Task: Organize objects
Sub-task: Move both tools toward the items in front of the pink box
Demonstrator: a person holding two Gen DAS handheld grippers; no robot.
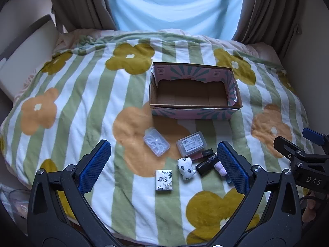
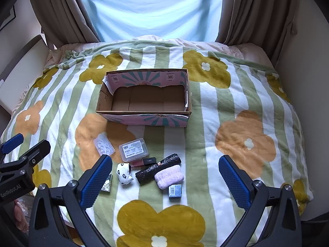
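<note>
Nothing is packed yet; your left gripper (image 1: 164, 164) and right gripper (image 2: 165, 177) both hover wide apart and empty; the cardboard box (image 2: 144, 118) sits bare beyond the cluster; probably start by dropping onto the pink towel roll (image 2: 169, 176).

An open cardboard box (image 2: 144, 96) sits empty mid-blanket. Toward the near edge cluster a clear case of white loops (image 2: 104, 144), a labelled clear case (image 2: 133, 149), a lipstick (image 2: 144, 161), a spotted pouch (image 2: 124, 173), a black roll (image 2: 158, 167), a pink towel roll (image 2: 169, 176), a blue packet (image 2: 175, 191) and a tissue pack (image 1: 163, 180).
</note>
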